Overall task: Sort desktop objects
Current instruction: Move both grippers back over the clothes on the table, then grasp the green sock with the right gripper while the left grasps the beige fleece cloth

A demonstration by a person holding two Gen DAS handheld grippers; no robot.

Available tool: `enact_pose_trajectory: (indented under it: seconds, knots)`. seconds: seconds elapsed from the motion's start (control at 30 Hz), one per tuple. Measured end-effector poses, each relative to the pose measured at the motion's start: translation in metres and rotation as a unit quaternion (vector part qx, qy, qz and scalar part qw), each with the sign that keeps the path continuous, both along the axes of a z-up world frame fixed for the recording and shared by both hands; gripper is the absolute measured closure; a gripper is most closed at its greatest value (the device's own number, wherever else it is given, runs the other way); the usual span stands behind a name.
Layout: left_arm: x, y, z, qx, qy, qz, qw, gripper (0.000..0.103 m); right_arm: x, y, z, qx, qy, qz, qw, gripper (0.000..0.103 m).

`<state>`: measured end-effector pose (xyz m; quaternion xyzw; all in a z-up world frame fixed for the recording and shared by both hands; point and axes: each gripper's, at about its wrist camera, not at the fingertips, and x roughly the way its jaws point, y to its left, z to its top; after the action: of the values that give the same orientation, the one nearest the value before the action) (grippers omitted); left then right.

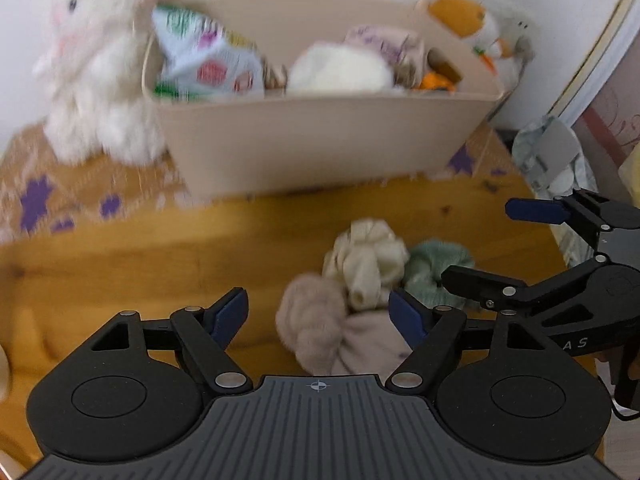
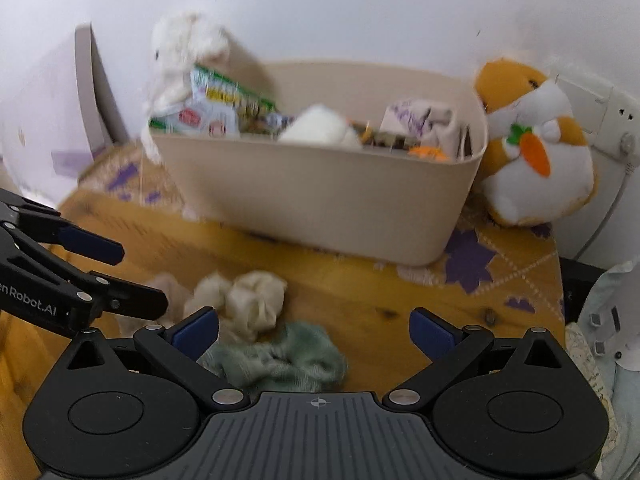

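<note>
Three fabric scrunchies lie bunched on the wooden table: a pink-beige one (image 1: pixel 312 320), a cream one (image 1: pixel 368 264) (image 2: pixel 248 300) and a green one (image 1: pixel 436 268) (image 2: pixel 280 360). My left gripper (image 1: pixel 320 316) is open, its blue pads standing on either side of the pink-beige scrunchie without pressing it. My right gripper (image 2: pixel 314 334) is open just above the green scrunchie, which lies low between its fingers. Each gripper shows in the other's view, the right gripper (image 1: pixel 476 243) at the right and the left gripper (image 2: pixel 142 278) at the left. A beige bin (image 1: pixel 320 140) (image 2: pixel 320 200) stands behind the scrunchies.
The bin holds snack packets (image 1: pixel 204 56), a white fluffy item (image 1: pixel 340 68) and other small things. A white plush rabbit (image 1: pixel 96 60) sits left of it, an orange plush hamster (image 2: pixel 532 148) right of it. The table's right edge (image 2: pixel 560 280) is close; a wall socket (image 2: pixel 620 120) lies beyond.
</note>
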<state>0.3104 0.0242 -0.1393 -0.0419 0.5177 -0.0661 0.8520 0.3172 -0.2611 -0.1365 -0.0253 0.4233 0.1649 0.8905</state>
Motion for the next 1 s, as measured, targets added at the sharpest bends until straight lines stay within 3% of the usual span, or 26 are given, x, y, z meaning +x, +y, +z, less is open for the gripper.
enact_pose_trajectory:
  seconds: [0.2, 0.4, 0.57, 0.67, 0.83, 1.0]
  knots:
    - [0.0, 0.006, -0.019, -0.03, 0.036, 0.03, 0.9984, 0.024, -0.005, -0.003, -0.015, 0.013, 0.028, -0.001, 1.0, 0.0]
    - [0.005, 0.002, -0.034, -0.042, 0.055, 0.056, 0.996, 0.025, -0.006, 0.006, -0.026, -0.005, 0.035, 0.022, 0.999, 0.002]
    - [0.007, -0.004, -0.04, -0.053, 0.068, 0.046, 0.9952, 0.046, -0.008, 0.013, -0.035, -0.012, 0.053, 0.052, 0.997, 0.031]
    - [0.006, -0.01, -0.038, -0.031, 0.057, 0.03, 0.9974, 0.058, -0.013, 0.015, -0.04, -0.022, 0.054, 0.06, 0.996, 0.047]
    - [0.004, -0.006, -0.036, -0.027, 0.053, 0.029, 0.9978, 0.068, -0.019, 0.016, -0.039, -0.043, 0.041, 0.072, 0.996, 0.074]
    - [0.002, 0.004, -0.032, -0.026, 0.049, 0.033, 0.9979, 0.07, -0.022, 0.012, -0.034, -0.04, 0.038, 0.073, 0.996, 0.085]
